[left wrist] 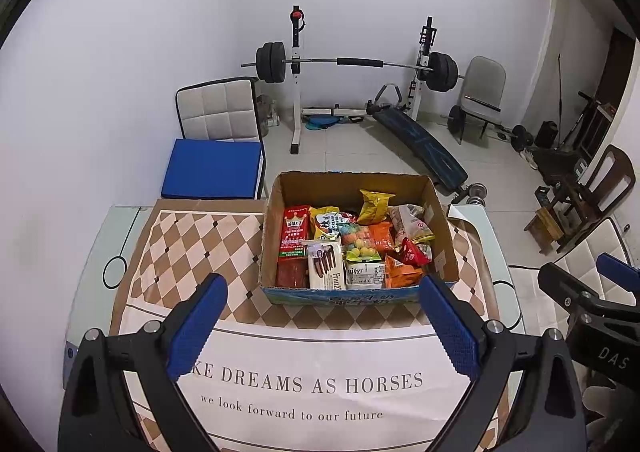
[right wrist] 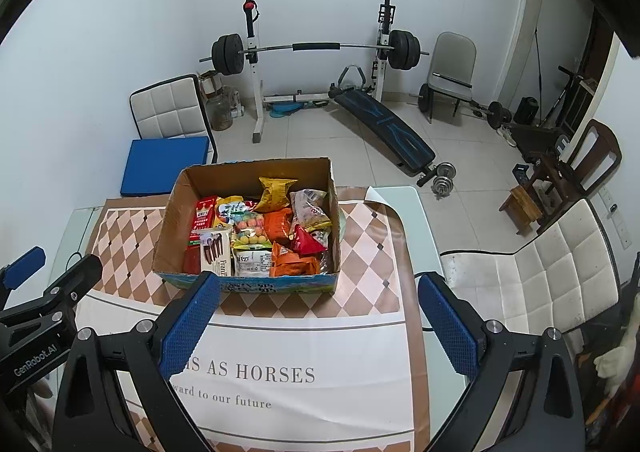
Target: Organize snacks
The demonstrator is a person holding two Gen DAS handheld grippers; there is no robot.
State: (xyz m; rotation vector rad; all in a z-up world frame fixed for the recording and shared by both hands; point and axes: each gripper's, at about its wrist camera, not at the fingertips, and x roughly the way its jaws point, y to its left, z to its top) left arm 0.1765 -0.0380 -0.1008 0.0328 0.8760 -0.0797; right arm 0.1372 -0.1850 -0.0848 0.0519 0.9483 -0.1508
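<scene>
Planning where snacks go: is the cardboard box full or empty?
Nearly full. The cardboard box stands open-topped, with snack packets covering its floor, though they stay below the rim. Both grippers are open and hold nothing.

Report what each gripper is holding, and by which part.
Nothing is held. The left gripper and right gripper are both open and empty above the tablecloth, short of the cardboard snack box.
</scene>
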